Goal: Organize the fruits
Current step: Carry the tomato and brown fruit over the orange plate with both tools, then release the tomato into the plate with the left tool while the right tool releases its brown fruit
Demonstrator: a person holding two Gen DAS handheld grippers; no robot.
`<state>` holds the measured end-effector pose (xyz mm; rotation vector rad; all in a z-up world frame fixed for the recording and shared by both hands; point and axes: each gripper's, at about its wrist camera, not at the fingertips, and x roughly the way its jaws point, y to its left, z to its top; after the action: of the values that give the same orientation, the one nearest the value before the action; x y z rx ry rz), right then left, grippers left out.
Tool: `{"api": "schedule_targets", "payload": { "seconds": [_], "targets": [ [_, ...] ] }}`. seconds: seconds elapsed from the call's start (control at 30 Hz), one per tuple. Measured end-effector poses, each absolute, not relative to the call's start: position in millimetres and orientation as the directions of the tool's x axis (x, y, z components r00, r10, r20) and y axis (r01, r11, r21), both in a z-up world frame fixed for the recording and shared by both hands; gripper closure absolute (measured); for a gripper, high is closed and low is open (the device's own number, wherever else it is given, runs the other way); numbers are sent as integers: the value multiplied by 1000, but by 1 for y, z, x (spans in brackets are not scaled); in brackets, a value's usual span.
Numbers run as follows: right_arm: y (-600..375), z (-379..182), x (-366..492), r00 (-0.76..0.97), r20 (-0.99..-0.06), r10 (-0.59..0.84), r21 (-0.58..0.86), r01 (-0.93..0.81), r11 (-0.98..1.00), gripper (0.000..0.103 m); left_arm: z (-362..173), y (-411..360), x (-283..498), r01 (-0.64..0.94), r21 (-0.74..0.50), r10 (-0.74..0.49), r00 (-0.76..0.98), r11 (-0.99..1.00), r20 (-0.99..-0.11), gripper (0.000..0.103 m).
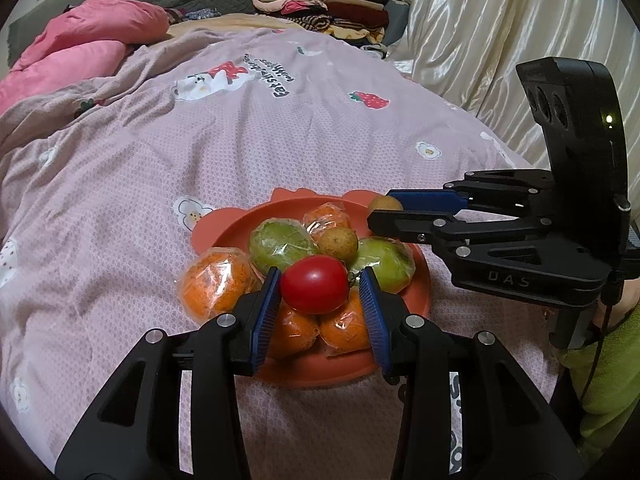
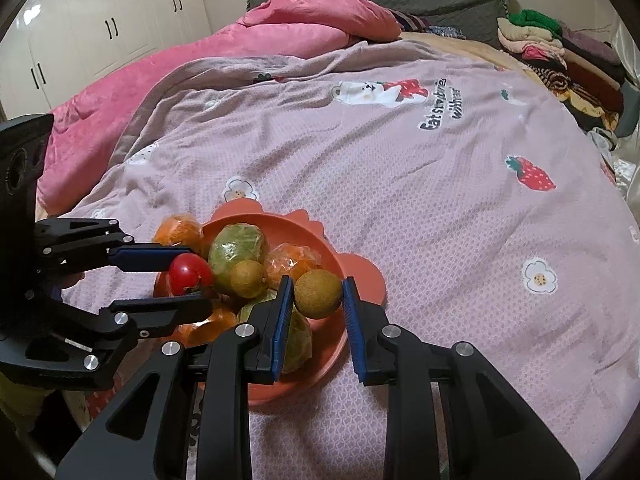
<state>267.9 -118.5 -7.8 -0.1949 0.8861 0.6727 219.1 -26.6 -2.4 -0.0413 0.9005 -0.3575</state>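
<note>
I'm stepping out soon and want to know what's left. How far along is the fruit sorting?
Mostly done: wrapped oranges, green fruits and one brown fruit already sit piled in the orange plate. In hand: the left gripper holds a red tomato over the pile, the right gripper a second brown round fruit. Left: setting both down. No loose fruit shows on the blanket.

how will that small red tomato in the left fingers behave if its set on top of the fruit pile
The small round red tomato looks smooth and glossy, so it could slip between the left gripper fingers. Being round, it would probably roll off the heaped plastic-wrapped oranges in the orange plate unless nestled in a gap. Its skin looks thin, so hard squeezing may bruise it.
</note>
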Motion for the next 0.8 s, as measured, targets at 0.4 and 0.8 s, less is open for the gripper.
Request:
{"api": "schedule_targets", "payload": {
  "seconds": [0.4,0.8],
  "targets": [
    [-126,3,262,459,-747,481,135,-603,786,64,-3,-26,219,289,-187,-324,564,939,-759,71],
    [-144,11,253,499,-726,473,138,-568,811,48,2,-25,218,288,-188,-326,571,939,-754,63]
  ]
}}
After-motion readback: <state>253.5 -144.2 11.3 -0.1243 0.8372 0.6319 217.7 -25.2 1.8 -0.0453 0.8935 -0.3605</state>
